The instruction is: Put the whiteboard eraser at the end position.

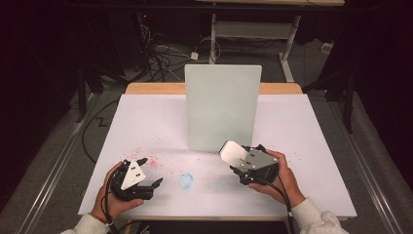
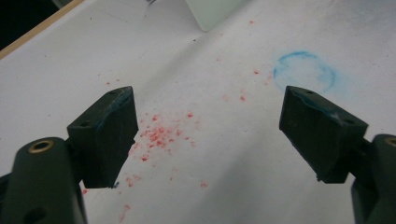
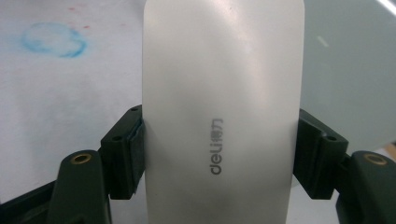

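Count: two grippers, one eraser, one upright board, one blue ring mark, many red specks.
My left gripper point(image 1: 147, 171): jaws spread wide, nothing between them; red specks point(image 2: 156, 135) lie on the sheet just ahead, between the jaws.
My right gripper point(image 3: 219, 140): clamped on both long sides of a white deli-branded whiteboard eraser point(image 3: 223, 93), or so it looks; the eraser juts forward from the jaws toward the pale board point(image 1: 221, 107).
Blue chalk ring point(image 1: 185, 180): on the sheet between my two grippers.
Surface: white sheet on a wooden-edged table point(image 1: 156, 88).
Room: dark, cables point(image 1: 160, 53) on grey floor beyond the board.
Hidden: the eraser's near end is cut off.
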{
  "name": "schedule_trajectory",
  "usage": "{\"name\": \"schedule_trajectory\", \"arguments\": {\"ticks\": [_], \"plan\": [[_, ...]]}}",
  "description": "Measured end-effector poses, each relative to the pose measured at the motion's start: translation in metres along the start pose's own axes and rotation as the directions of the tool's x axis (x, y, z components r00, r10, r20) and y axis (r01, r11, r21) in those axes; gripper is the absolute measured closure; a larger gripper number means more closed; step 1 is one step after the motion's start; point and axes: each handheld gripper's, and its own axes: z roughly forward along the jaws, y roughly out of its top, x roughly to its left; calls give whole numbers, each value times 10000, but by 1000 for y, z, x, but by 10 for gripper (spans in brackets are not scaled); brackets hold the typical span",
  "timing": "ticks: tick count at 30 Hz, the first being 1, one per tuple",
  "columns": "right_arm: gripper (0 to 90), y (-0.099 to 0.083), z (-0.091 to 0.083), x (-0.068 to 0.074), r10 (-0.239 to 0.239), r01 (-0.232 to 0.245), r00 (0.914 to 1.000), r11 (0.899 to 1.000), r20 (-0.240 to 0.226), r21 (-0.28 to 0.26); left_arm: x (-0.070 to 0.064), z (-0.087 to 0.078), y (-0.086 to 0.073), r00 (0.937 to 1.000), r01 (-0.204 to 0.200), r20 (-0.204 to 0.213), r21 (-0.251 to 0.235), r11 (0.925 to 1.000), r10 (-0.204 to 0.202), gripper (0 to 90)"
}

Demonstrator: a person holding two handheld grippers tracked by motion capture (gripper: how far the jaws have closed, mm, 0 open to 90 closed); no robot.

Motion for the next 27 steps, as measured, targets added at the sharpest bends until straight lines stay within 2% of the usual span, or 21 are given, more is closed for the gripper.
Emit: {"name": "schedule_trajectory", "arguments": {"ticks": [5, 12, 13, 16, 18, 19, 20, 21, 23, 27], "plan": [[306, 3, 2, 8, -297, 318, 9969, 9991, -728, 275, 0, 0, 0, 10000, -36, 20, 39, 10000, 36, 186], [306, 7, 8, 14, -622, 778, 9851, 9926, -1602, 931, -1, 1, 0, 10000, -74, 53, 89, 9999, 73, 186], [306, 7, 10, 14, -862, 1067, 9804, 9883, -1773, 1091, -1, 1, 0, 9999, -93, 63, 108, 9999, 92, 186], [306, 8, 16, 19, -905, 1228, 9729, 9819, -2127, 1443, -2, 2, 0, 9999, -139, 100, 150, 9998, 137, 186], [305, 8, 20, 22, -1049, 1465, 9649, 9758, -2410, 1620, -1, 2, 0, 9998, -137, 121, 151, 9998, 135, 186], [305, 9, 22, 24, -973, 1389, 9667, 9763, -2366, 1660, -1, 2, 0, 9998, -134, 115, 154, 9998, 132, 187], [306, 10, 24, 24, -1067, 1490, 9646, 9750, -2413, 1648, -1, 2, 0, 9999, -128, 110, 153, 9998, 126, 187], [306, 11, 25, 25, -1172, 1646, 9595, 9712, -2560, 1721, -1, 2, 0, 9999, -127, 116, 149, 9998, 125, 187], [306, 13, 30, 28, -1193, 1673, 9565, 9719, -2662, 1656, -1, 2, 0, 9999, -107, 120, 141, 9998, 105, 187], [305, 15, 35, 35, -1432, 2024, 9442, 9627, -2966, 1795, -1, 2, 0, 9999, -116, 112, 160, 9998, 114, 186]]}}
